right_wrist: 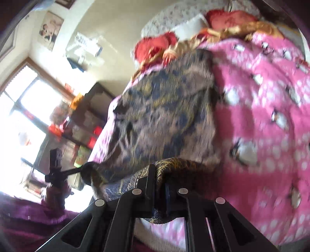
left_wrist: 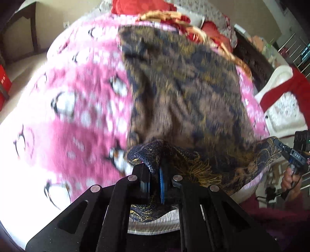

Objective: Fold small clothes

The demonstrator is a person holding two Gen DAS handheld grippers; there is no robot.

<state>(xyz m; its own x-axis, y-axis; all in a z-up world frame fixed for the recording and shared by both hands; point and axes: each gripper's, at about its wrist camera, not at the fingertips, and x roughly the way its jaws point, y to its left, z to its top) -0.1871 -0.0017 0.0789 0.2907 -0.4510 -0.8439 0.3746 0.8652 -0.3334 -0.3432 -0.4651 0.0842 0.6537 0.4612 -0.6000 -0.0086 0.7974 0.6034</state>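
A brown, navy and gold patterned garment (left_wrist: 184, 87) lies spread on a pink penguin-print blanket (left_wrist: 77, 116), its near edge lifted. My left gripper (left_wrist: 155, 168) is shut on the garment's near left corner, with cloth bunched between the blue pads. My right gripper (right_wrist: 159, 174) is shut on the near right corner of the garment (right_wrist: 164, 116). The left wrist view shows the right gripper (left_wrist: 279, 144) at the far right, pinching its corner, with a hand (left_wrist: 288, 178) below it. In the right wrist view, the left gripper (right_wrist: 83, 168) pinches the other corner at the left.
Red and gold bedding (left_wrist: 164, 15) is piled at the head of the bed. A white and red piece of furniture (left_wrist: 281, 93) stands to the bed's right. A dark shelf unit (right_wrist: 85, 116) and a bright window (right_wrist: 19, 116) lie beyond that side of the bed.
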